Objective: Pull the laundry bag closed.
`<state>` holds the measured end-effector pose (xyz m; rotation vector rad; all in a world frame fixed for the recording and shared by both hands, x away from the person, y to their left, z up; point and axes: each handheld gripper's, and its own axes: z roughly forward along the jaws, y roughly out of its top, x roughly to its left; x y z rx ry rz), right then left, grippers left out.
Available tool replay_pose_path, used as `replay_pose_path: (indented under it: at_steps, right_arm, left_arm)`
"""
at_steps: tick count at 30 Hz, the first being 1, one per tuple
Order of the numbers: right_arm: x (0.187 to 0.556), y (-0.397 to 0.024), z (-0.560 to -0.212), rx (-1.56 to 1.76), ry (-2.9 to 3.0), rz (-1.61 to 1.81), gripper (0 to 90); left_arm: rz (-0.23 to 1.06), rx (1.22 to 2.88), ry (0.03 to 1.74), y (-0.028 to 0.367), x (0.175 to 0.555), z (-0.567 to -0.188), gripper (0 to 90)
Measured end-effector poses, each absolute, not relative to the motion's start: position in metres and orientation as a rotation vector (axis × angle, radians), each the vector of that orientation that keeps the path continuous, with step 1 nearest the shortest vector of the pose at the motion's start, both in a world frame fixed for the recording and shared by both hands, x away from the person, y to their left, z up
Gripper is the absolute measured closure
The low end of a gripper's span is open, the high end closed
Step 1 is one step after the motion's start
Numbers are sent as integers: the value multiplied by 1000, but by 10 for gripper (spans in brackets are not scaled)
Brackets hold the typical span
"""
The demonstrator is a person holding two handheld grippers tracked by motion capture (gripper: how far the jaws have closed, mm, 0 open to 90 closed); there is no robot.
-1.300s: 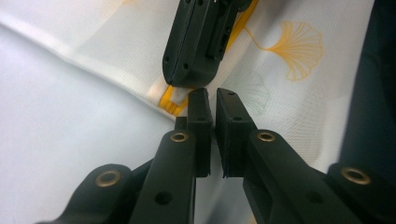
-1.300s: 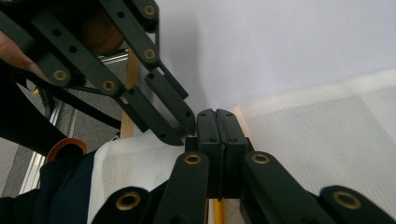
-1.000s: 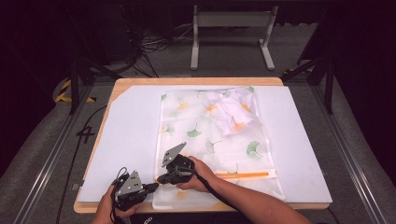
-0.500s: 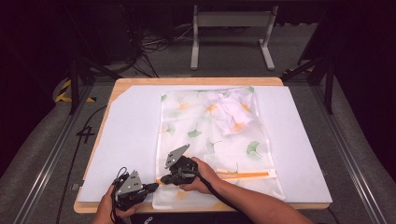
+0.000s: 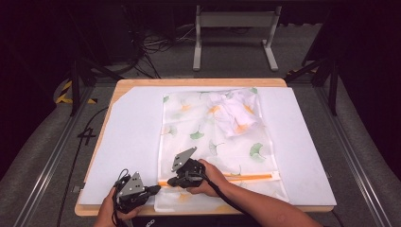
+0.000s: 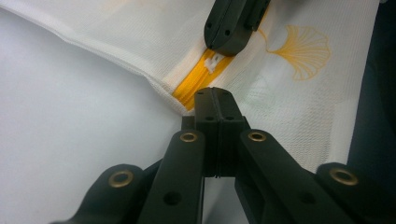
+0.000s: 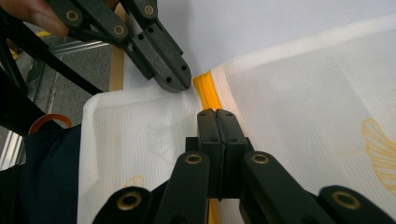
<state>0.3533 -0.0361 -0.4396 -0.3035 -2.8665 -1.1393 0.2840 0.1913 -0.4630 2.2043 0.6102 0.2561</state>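
A white mesh laundry bag [image 5: 215, 142] printed with ginkgo leaves lies flat on the white sheet [image 5: 127, 142] covering the table. The left gripper [image 6: 217, 100] is clamped on the end of its orange zipper [image 6: 198, 79] at the bag's near-left corner. The right gripper [image 7: 217, 122], jaws pressed together, pinches the zipper just beside it.

Flat leaf-print mesh bag [image 5: 217, 137], orange zipper [image 5: 246, 177]

My left tool [image 5: 152, 190] sits at the bottom left of the high view, wrapped in my left hand [image 5: 113, 208], its jaws pressed flat together and pointing right. My right tool [image 5: 171, 181] lies just right of it, lower centre, held by my right hand [image 5: 208, 177], jaws likewise closed tight and pointing left. The two tips nearly meet. My right forearm [image 5: 255, 210] runs off to the bottom right.
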Motion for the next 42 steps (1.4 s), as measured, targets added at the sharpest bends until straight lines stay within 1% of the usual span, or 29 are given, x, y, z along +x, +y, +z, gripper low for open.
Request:
replay_pose_path:
  at_steps: [19,42]
  right_arm:
    - [353,-67,-438,-356,-2902,-1123,900]
    - [347,-78,-437,-376,-2942,-1129,900]
  left_arm:
    - [253,2206,607,191,285,-463,900]
    - [255,2211,602,191,285,-463,900]
